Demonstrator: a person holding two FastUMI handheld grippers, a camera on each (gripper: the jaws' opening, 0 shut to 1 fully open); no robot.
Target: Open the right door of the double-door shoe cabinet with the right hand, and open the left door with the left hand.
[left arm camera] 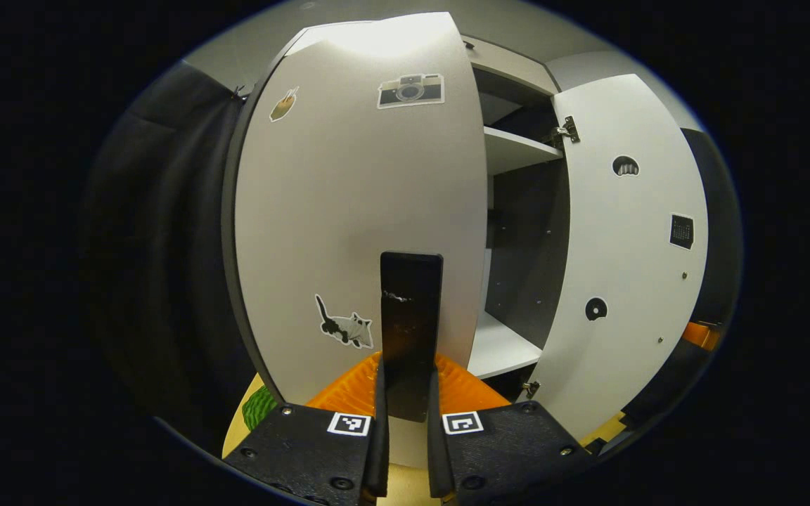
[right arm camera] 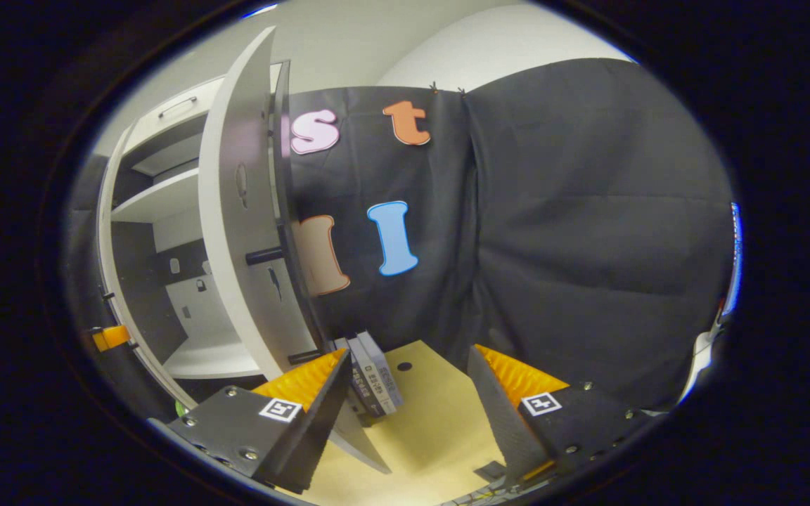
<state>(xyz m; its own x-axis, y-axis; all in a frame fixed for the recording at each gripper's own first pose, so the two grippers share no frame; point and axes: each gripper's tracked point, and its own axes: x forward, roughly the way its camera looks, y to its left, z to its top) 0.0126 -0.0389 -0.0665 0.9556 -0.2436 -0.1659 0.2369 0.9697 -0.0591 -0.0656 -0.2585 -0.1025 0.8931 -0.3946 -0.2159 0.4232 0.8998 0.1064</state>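
In the left gripper view the white left door [left arm camera: 349,211], with camera and cat stickers, stands swung out from the cabinet. My left gripper [left arm camera: 408,414] is shut on its black bar handle [left arm camera: 410,309], both fingers pressing its sides. To the right, the right door [left arm camera: 623,281] hangs wide open, and white shelves [left arm camera: 517,149] show between the doors. In the right gripper view the right door [right arm camera: 226,232] appears edge-on at left, its black handle [right arm camera: 264,255] sticking out. My right gripper [right arm camera: 408,358] is open and holds nothing, a little to the right of that door.
Black cloth [right arm camera: 574,246] walls the booth behind and beside the cabinet. A few books [right arm camera: 375,376] stand on the pale wooden surface [right arm camera: 426,422] near the right door's foot. An orange part [left arm camera: 700,335] pokes out beyond the right door's edge.
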